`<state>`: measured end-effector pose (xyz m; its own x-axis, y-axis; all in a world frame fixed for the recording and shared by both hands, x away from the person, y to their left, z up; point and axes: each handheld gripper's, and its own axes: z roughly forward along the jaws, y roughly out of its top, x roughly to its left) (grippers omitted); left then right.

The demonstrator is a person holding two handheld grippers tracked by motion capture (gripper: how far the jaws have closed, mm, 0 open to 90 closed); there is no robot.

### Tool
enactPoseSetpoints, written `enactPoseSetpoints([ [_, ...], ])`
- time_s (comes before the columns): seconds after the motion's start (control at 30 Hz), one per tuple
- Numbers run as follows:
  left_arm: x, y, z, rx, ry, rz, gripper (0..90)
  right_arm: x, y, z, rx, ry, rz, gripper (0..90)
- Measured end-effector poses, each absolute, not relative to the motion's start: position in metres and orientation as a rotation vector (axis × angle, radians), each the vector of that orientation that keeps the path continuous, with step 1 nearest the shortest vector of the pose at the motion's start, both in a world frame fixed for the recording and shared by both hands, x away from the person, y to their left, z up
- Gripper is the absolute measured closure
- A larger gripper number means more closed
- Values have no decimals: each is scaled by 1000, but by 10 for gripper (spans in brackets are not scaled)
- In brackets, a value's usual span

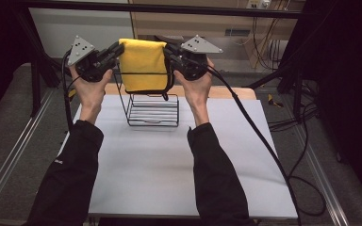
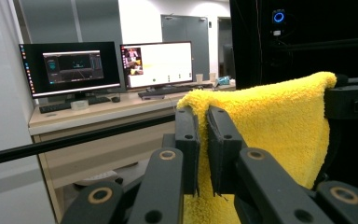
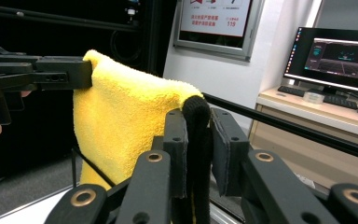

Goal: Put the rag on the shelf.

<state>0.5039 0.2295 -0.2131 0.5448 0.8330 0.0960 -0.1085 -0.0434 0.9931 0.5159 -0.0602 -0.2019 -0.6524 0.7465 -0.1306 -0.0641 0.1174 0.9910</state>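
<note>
We hold the yellow towel stretched above the wire rack on the table — left claw and right claw each clamped on a top corner — lifted, apparently not yet draped.

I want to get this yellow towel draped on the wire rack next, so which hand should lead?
Neither clearly: it likely needs both. The left gripper and right gripper each pinch a top corner of the yellow towel, stretched level above the wire rack. Lowering together looks best.
</note>
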Motion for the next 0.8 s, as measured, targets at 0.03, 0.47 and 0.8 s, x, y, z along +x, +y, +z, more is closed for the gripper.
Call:
enactPoseSetpoints([
  [0.03,503,230,-213,1421,673,862,831,516,-60,-202,665,1758,1605,776],
  [0.47,487,237,-223,1508,664,849,823,498,-60,-208,644,1884,1572,774],
  [0.8,466,244,-234,1591,691,780,807,483,-62,-222,630,1984,1556,775],
])
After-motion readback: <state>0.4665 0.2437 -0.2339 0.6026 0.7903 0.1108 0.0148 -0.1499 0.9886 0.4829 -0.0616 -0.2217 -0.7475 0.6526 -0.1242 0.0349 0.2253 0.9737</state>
